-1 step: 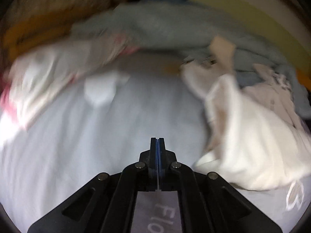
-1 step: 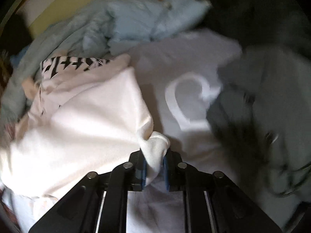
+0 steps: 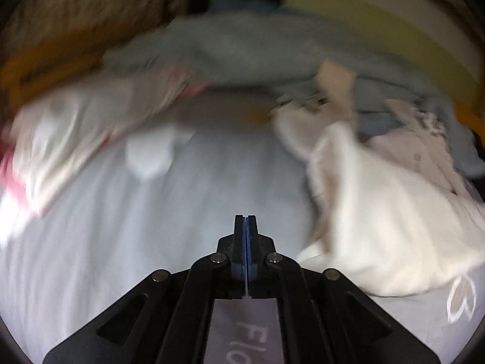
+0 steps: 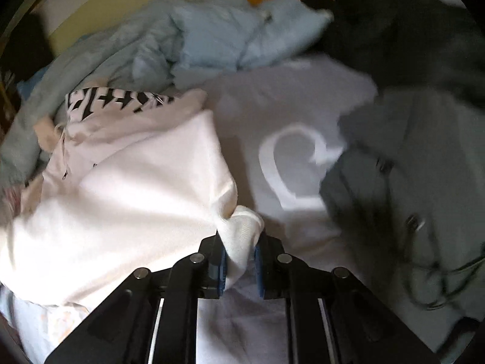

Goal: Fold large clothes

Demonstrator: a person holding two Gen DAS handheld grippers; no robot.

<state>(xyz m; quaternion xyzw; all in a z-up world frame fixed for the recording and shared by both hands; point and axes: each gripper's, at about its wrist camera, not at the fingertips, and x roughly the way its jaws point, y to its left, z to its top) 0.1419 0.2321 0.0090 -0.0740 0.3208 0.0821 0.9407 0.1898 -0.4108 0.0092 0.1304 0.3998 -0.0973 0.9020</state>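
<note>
Cream knit, soft and floppy: the sweater (image 4: 127, 200) sprawled across the left of the right wrist view, its ribbed cuff between the right gripper's (image 4: 241, 261) opening jaws (best gripped there). Left gripper (image 3: 245, 242) was pinched together, empty.

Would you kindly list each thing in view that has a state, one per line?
Left gripper: shut, nothing between its pads.
Right gripper: jaws opening, a bunched corner of cloth between them.
White garment: crumpled, unfolded, one corner lifted.
Light blue garment: heaped, unfolded.
Dark grey garment: rumpled, unfolded.
Bedsheet: spread flat.
</note>
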